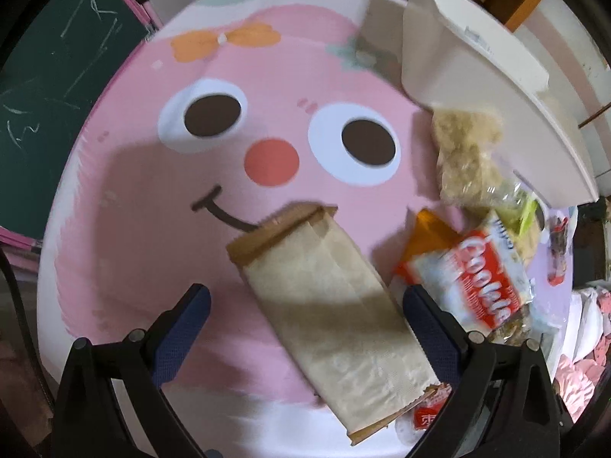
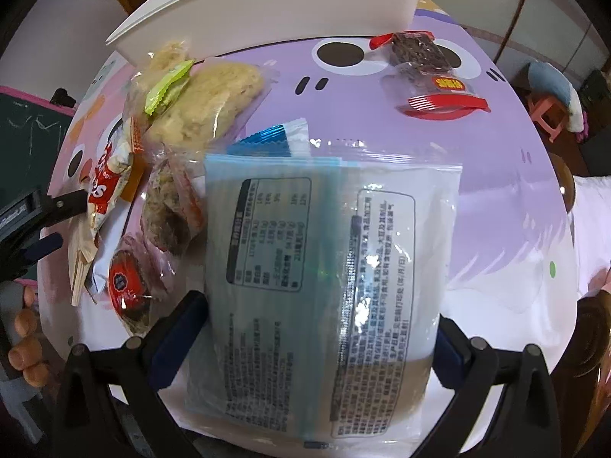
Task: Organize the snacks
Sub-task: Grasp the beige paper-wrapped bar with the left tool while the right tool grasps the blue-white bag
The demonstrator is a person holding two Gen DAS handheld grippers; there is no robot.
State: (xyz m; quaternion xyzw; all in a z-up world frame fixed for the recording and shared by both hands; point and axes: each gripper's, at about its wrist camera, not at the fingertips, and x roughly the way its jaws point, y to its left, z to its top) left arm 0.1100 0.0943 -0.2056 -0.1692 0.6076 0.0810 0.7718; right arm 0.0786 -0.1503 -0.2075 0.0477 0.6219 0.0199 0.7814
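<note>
Left gripper (image 1: 305,305): my blue-padded fingers are spread wide, straddling a long tan kraft-paper snack bag (image 1: 328,316) that lies diagonally on the pink cartoon-face table mat (image 1: 152,198); neither pad clearly touches the bag, though the right pad sits just beside its edge. Right of it lies a red-and-white printed snack packet (image 1: 485,278) over an orange wrapper (image 1: 427,233). Further back a clear pack of pale puffed-rice cake (image 1: 466,152) lies touching the white plastic bin (image 1: 477,61). A small red-labelled packet (image 1: 427,416) peeks out under the kraft bag's near end. Right wrist view: right gripper (image 2: 320,328) has a clear plastic pouch with blue backing and black printed label panels (image 2: 324,267) between its fingers, both pads against the pouch edges, pinching it above the purple cartoon mat (image 2: 496,191). Left of the pouch is a pile: rice cake pack (image 2: 202,107) with a green tab, red-and-white packet (image 2: 110,175), dark round snacks in clear wrap (image 2: 164,213), red-lidded small cup (image 2: 124,282). A dark bar in a clear red-trimmed wrapper (image 2: 427,72) lies alone near the white bin (image 2: 267,11). Left gripper's fingers (image 2: 46,225) show at the left edge.
</note>
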